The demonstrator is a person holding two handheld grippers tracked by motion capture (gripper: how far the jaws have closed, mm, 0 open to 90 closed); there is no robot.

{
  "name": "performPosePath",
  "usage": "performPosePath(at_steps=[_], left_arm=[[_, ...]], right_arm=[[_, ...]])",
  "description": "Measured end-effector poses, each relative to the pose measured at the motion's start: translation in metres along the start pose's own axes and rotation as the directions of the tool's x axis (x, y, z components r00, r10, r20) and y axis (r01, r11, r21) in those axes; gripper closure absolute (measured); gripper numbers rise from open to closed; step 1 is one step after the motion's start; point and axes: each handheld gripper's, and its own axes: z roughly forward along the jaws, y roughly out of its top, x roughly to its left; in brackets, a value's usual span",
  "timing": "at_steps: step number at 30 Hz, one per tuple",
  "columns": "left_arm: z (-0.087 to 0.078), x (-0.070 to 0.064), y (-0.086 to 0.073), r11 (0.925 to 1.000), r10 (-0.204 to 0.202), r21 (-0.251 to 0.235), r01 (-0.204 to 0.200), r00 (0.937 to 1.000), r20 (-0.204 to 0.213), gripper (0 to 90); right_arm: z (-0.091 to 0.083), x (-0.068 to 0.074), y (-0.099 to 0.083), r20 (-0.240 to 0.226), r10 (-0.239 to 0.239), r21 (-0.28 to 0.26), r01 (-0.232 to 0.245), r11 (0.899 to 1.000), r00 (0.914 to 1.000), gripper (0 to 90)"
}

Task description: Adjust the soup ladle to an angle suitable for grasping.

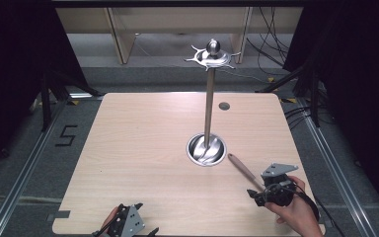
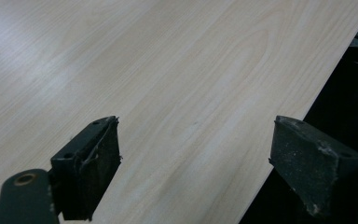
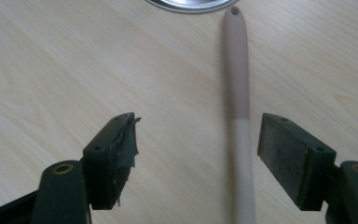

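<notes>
A long utensil handle [image 1: 244,170], brownish-pink with a hole at its far end, lies on the wooden table [image 1: 143,148], pointing at the stand's round steel base [image 1: 206,149]. In the right gripper view the handle [image 3: 237,84] turns cream lower down and runs between the jaws, nearer the right-hand one, with a gap on both sides. My right gripper [image 1: 256,195] [image 3: 198,140] is open around it. My left gripper [image 1: 147,217] [image 2: 196,144] is open at the table's front edge, with nothing between its jaws.
The steel stand's pole [image 1: 208,103] rises from the base to a hooked disc with a ball on top [image 1: 212,55]. The base's rim [image 3: 191,4] lies just beyond the handle's end. A small grey cap [image 1: 224,105] sits in the tabletop at the far side.
</notes>
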Motion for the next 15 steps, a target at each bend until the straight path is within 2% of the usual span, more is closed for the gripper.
performPosePath(at_steps=[1,2,3,7,8,9,11,13,15], left_arm=[[0.000,0.000,0.000,1.0000,-0.007,-0.005,0.007,1.0000,-0.001,15.1],[0.000,0.000,0.000,1.0000,-0.005,-0.004,0.005,1.0000,-0.001,15.1],[0.000,0.000,0.000,0.9999,-0.010,-0.007,0.010,0.9999,0.005,15.1],[0.000,0.000,0.000,1.0000,-0.007,-0.006,0.007,1.0000,-0.002,15.1],[0.000,0.000,0.000,1.0000,-0.007,-0.005,0.007,1.0000,0.002,15.2],[0.000,0.000,0.000,1.0000,-0.007,-0.005,0.007,1.0000,0.002,15.1],[0.000,0.000,0.000,0.9999,-0.009,-0.007,0.009,1.0000,0.000,15.1],[0.000,0.000,0.000,0.9999,-0.008,-0.008,0.008,1.0000,0.001,15.1],[0.000,-0.001,0.000,0.9999,-0.011,-0.012,0.011,0.9999,0.006,15.1]], right_arm=[[-0.002,-0.002,0.002,-0.009,-0.002,0.046,0.003,0.999,1.0000,29.8],[0.001,-0.003,0.004,0.002,-0.012,0.058,0.012,0.998,0.9999,29.9],[0.004,-0.004,0.007,0.007,-0.008,0.095,0.007,0.995,0.9999,31.4],[0.010,-0.008,0.012,0.004,0.008,0.126,-0.008,0.992,1.0000,36.8],[0.014,-0.012,0.017,0.023,-0.029,0.122,0.026,0.992,0.9993,42.6],[0.014,-0.012,0.017,0.023,-0.029,0.122,0.026,0.992,0.9993,42.6],[0.016,-0.015,0.022,0.012,-0.013,0.155,0.011,0.988,0.9998,44.4],[0.017,-0.016,0.024,0.003,-0.011,0.171,0.011,0.985,0.9999,45.4],[0.022,-0.019,0.026,-0.012,-0.016,0.209,0.018,0.978,0.9998,47.4]])
